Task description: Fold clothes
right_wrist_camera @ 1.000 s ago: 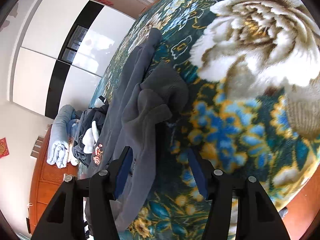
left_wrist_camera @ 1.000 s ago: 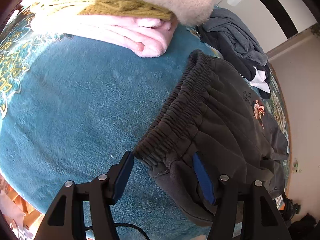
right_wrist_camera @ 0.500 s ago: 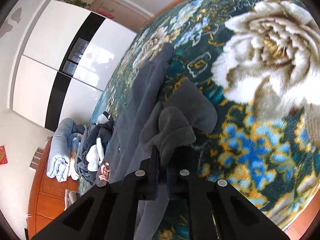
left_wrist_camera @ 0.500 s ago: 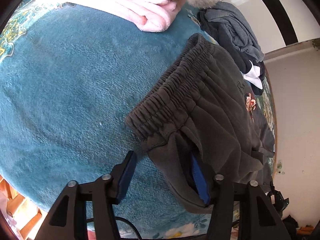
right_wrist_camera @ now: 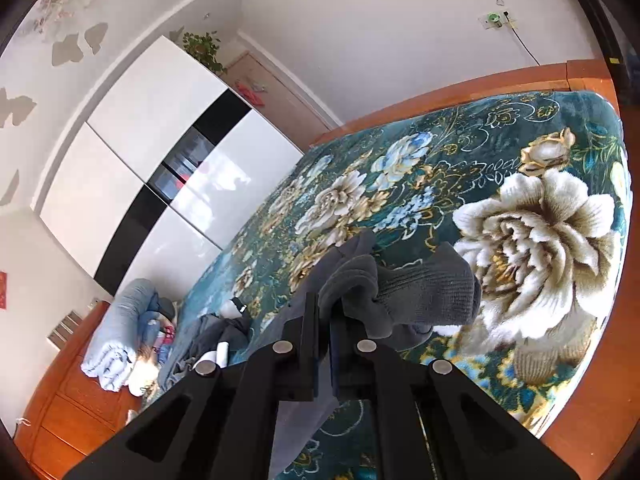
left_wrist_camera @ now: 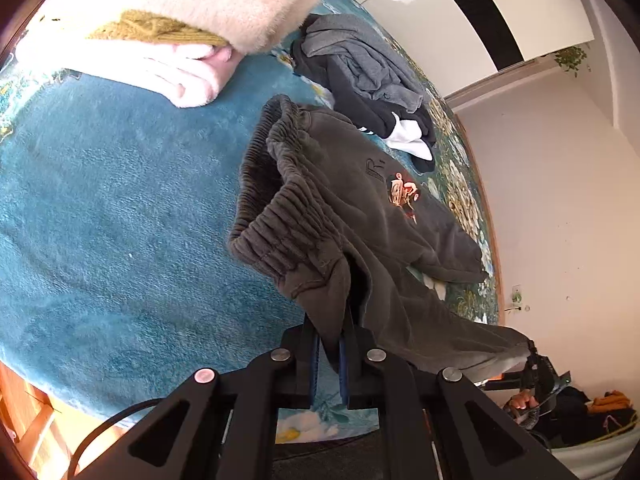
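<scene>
- Left wrist view, upper left of the frame: a folded stack of clothes (left_wrist_camera: 168, 52) (cream fleece over a mustard knit over a pink fleece) lies on the teal blanket (left_wrist_camera: 112, 216) of the bed; only this view shows that stack
- Centre of the same frame: the dark grey sweatpants (left_wrist_camera: 360, 208) lie across the blanket with the elastic waistband bunched and raised, an orange cartoon print on the thigh facing up
- Lower centre: the left hand-held gripper (left_wrist_camera: 329, 354) is clenched on a corner of the waistband, cloth pinched between its blue pads
- Upper centre-right of that frame: a heap of unfolded grey and black garments (left_wrist_camera: 360, 80), with a white piece, sits just beyond the waistband
- Far lower right of that frame, the other leg end runs to a second black tool, small and partly hidden
- Right wrist view, left edge: a rolled light-blue bedding bundle (right_wrist_camera: 120, 340) rests on a wooden cabinet below a white-and-black wardrobe (right_wrist_camera: 160, 168), seen far more fully here
- Lower centre of this frame: the right hand-held gripper (right_wrist_camera: 325, 344) is clamped on the ribbed leg cuff of the sweatpants (right_wrist_camera: 420, 292), the cuff bunched just above its tips
- Right side: the blanket (right_wrist_camera: 536, 240) shows its large cream flower pattern, with the wooden bed frame (right_wrist_camera: 460, 92) along the upper and right edges
</scene>
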{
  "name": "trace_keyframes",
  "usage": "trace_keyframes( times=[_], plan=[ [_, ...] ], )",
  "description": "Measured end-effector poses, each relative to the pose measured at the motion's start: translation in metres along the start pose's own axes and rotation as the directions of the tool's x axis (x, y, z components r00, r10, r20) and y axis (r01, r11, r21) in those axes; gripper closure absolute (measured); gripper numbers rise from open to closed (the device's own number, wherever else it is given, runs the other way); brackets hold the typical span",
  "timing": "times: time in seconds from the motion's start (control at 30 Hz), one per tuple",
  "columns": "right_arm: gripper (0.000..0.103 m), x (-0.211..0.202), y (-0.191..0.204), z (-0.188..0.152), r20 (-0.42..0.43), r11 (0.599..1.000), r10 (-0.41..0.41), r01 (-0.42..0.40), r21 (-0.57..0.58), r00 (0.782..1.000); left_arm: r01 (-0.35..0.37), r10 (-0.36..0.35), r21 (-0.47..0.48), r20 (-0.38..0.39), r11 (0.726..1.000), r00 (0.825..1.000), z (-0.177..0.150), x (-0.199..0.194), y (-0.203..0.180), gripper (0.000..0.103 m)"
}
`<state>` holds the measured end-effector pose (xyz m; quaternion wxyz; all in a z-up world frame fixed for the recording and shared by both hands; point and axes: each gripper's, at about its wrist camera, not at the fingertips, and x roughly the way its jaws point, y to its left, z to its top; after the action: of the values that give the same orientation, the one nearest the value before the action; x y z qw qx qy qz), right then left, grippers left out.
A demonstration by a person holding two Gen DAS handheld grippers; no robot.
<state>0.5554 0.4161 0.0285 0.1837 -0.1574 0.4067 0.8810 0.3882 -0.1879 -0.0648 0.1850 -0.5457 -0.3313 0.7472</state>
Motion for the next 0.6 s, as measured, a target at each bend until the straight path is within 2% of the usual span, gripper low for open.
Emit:
trace_keyframes(
  times=[0.13,0.3,0.4,0.47,0.6],
  plan=[
    [0.099,0.027,0.015,0.013,-0.03,0.997,-0.073,0.072,-0.015,0.997,0.112,-0.115,-0.113,-0.02,0.987,0.993,0.028,0.0,-0.004,0.095],
    [0.099,0.08,0.048,0.035,-0.08,0.988,-0.147,0.142,-0.061,0.986,0.133,-0.129,-0.192,0.034,0.972,0.991,0.079,0.012,-0.009,0.094],
    [0.099,0.128,0.075,0.047,-0.112,0.97,-0.214,0.198,-0.141,0.97,0.117,-0.102,-0.241,0.072,0.963,0.992,0.108,0.029,-0.01,0.094],
    [0.099,0.164,0.085,0.051,-0.143,0.959,-0.253,0.23,-0.164,0.957,0.072,-0.05,-0.241,0.093,0.968,0.994,0.124,0.037,-0.009,0.092],
    [0.099,0.238,0.081,0.047,-0.227,0.955,-0.289,0.266,-0.129,0.93,-0.026,0.054,-0.245,0.107,0.969,0.993,0.15,0.068,-0.006,0.09]
  ],
)
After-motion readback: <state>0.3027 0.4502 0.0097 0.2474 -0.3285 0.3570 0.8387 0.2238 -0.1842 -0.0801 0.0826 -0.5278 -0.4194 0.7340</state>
